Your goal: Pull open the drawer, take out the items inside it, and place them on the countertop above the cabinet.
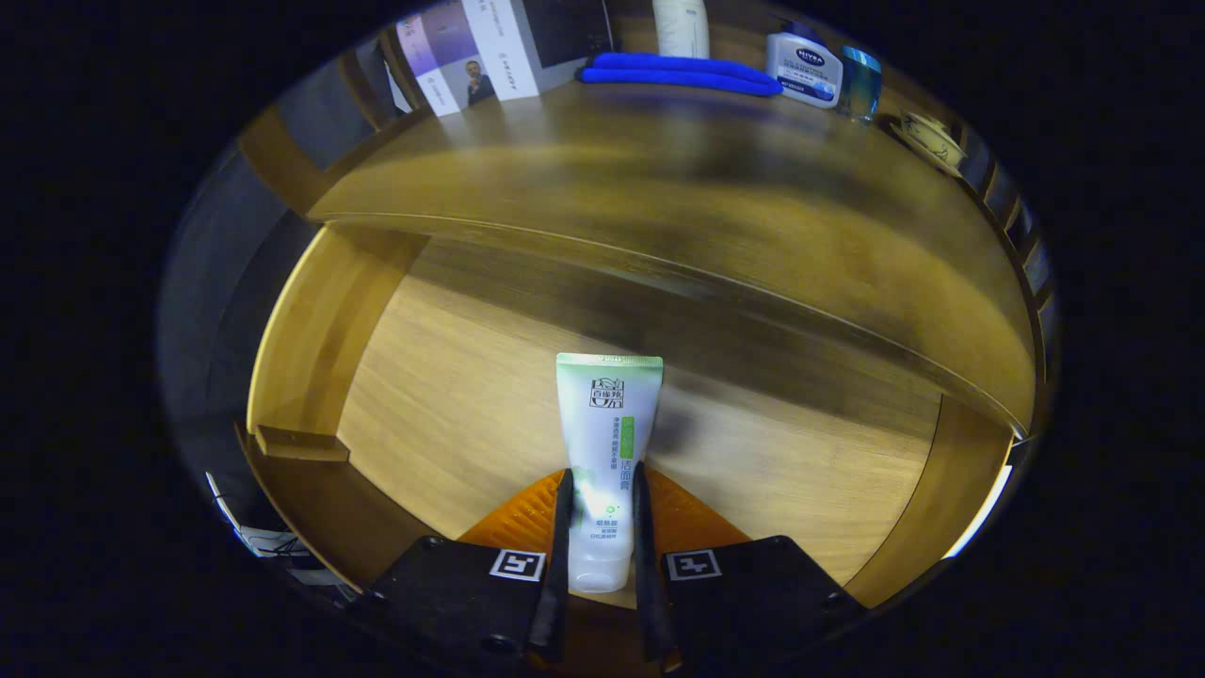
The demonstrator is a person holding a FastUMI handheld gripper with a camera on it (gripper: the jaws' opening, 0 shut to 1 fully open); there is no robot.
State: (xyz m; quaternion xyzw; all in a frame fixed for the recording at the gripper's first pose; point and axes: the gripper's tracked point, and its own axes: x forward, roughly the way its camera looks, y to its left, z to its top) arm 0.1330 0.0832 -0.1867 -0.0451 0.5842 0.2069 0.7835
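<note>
A white tube with a green band [605,433] is clamped between my two fingers, its cap end near me and its crimped end pointing ahead. My gripper [601,513] is shut on the tube's lower half. Below it lies the open wooden drawer [452,395], whose floor shows bare around the tube. Whether the tube rests on the drawer floor or hangs just above it I cannot tell. Beyond the drawer runs the wooden countertop [659,179] of the cabinet.
At the back of the countertop sit a folded blue cloth [678,73], a white bottle [682,26], a white-and-blue bottle [803,68], a teal cup [859,83] and a small dish [932,139]. Printed cards [480,52] lean at the back left.
</note>
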